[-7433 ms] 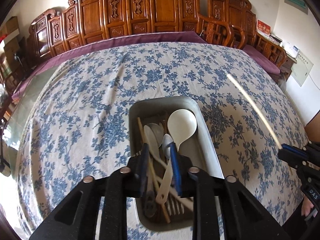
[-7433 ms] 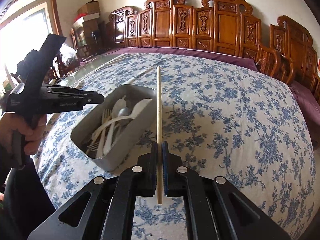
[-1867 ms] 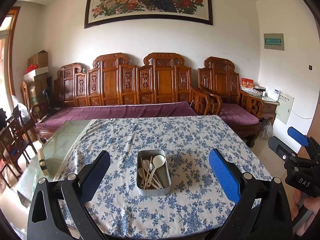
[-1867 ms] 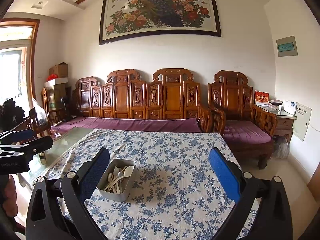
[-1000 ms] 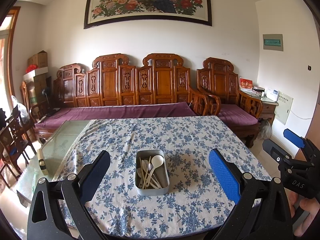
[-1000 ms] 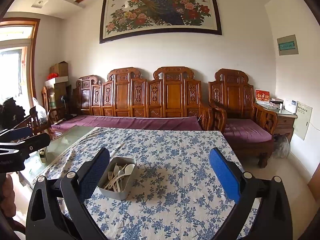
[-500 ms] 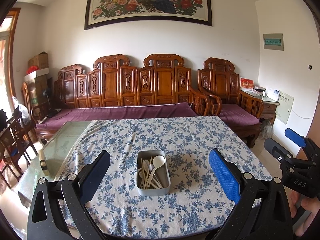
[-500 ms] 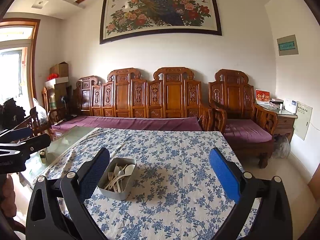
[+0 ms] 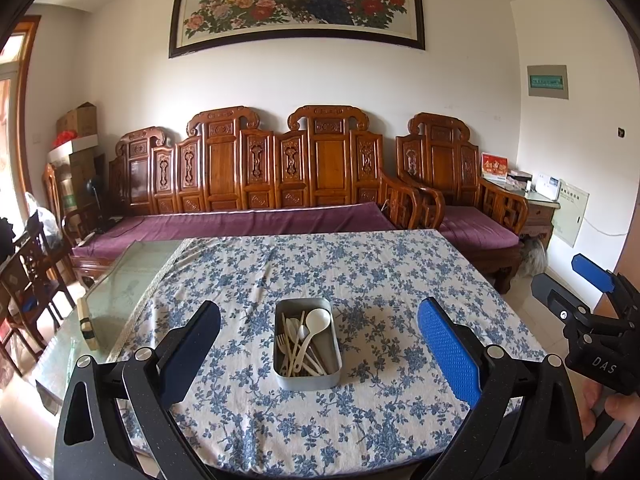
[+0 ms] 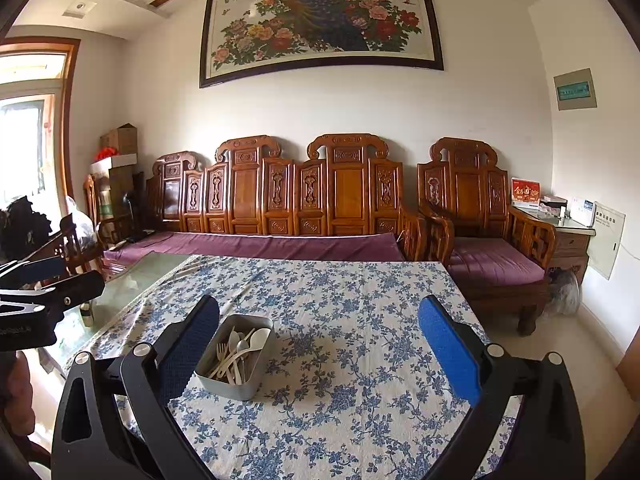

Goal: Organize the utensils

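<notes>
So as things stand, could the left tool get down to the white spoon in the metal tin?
Probably yes. The left tool is wide open and held back from the table, facing the metal tin. The white spoon lies on top of the other utensils, with nothing between.

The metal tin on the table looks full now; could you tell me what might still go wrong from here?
Two risks, both modest. The metal tin sits on a loose floral tablecloth, so snagging the cloth could drag it. The white spoon and other utensils lie crossed and propped high, so a knock might tip some out. Both grippers are open and clear.
</notes>
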`<state>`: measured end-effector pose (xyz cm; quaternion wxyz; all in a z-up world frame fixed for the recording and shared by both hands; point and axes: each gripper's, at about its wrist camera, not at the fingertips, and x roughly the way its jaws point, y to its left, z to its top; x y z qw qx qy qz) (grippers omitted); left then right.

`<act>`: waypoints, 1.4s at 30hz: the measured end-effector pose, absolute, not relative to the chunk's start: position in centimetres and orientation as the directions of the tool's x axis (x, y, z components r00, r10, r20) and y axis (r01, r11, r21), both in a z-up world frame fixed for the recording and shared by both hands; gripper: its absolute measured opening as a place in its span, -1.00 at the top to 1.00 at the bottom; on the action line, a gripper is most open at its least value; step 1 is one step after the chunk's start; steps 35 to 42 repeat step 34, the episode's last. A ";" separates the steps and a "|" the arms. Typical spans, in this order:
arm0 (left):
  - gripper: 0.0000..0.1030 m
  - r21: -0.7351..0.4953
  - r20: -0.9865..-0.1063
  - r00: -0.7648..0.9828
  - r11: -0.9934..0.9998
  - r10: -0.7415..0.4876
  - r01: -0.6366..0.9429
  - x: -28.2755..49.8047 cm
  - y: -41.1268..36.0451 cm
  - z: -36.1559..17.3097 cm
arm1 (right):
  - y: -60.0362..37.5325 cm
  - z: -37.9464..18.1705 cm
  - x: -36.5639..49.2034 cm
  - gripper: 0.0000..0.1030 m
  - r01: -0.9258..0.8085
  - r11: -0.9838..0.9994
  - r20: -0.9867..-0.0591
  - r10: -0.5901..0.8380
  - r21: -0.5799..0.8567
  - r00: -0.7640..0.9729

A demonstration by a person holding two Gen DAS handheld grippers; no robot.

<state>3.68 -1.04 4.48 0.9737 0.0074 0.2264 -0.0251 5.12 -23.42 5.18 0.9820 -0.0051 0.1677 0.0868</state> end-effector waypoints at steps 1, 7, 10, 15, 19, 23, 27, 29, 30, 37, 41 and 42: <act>-0.85 0.004 -0.441 0.896 0.999 -0.045 0.052 3.7 -1.0 4.5 | -23.4 5.3 5.1 -0.95 -0.173 0.985 -0.330 0.170 0.020 0.929; -0.85 0.004 -0.440 0.897 0.999 -0.044 0.051 3.7 -1.0 4.5 | -23.4 5.3 5.1 -0.95 -0.173 0.985 -0.329 0.170 0.021 0.929; -0.85 0.003 -0.440 0.897 0.999 -0.045 0.052 3.7 -1.0 4.3 | -23.4 5.3 5.1 -0.95 -0.173 0.985 -0.328 0.169 0.018 0.929; -0.85 -0.001 -0.440 0.897 0.999 -0.048 0.053 3.6 -0.9 4.3 | -23.4 5.4 5.1 -0.95 -0.174 0.985 -0.329 0.171 0.021 0.929; -0.85 -0.003 -0.443 0.895 0.998 -0.052 0.056 3.5 -0.8 4.0 | -23.3 5.5 5.0 -0.95 -0.173 0.985 -0.328 0.170 0.020 0.929; -0.85 -0.003 -0.443 0.895 0.998 -0.052 0.056 3.5 -0.8 4.0 | -23.3 5.5 5.0 -0.95 -0.172 0.985 -0.328 0.169 0.021 0.929; -0.85 -0.001 -0.444 0.894 0.998 -0.050 0.055 3.5 -0.8 3.9 | -23.2 5.6 5.0 -0.95 -0.172 0.985 -0.328 0.169 0.019 0.930; -0.85 -0.001 -0.444 0.894 0.998 -0.050 0.055 3.6 -0.8 3.8 | -23.3 5.6 5.0 -0.95 -0.172 0.985 -0.327 0.169 0.019 0.930; -0.85 0.000 -0.444 0.895 0.998 -0.049 0.055 3.6 -0.9 3.9 | -23.2 5.6 5.0 -0.95 -0.171 0.985 -0.327 0.168 0.019 0.930; -0.85 0.001 -0.444 0.895 0.998 -0.049 0.055 3.6 -0.9 3.9 | -23.2 5.6 5.0 -0.95 -0.172 0.985 -0.328 0.169 0.019 0.930; -0.85 0.001 -0.444 0.895 0.998 -0.049 0.055 3.6 -0.9 3.9 | -23.2 5.6 5.0 -0.95 -0.172 0.985 -0.328 0.169 0.019 0.930; -0.85 0.001 -0.444 0.895 0.998 -0.049 0.055 3.6 -0.9 3.9 | -23.2 5.6 5.0 -0.95 -0.172 0.985 -0.328 0.169 0.019 0.930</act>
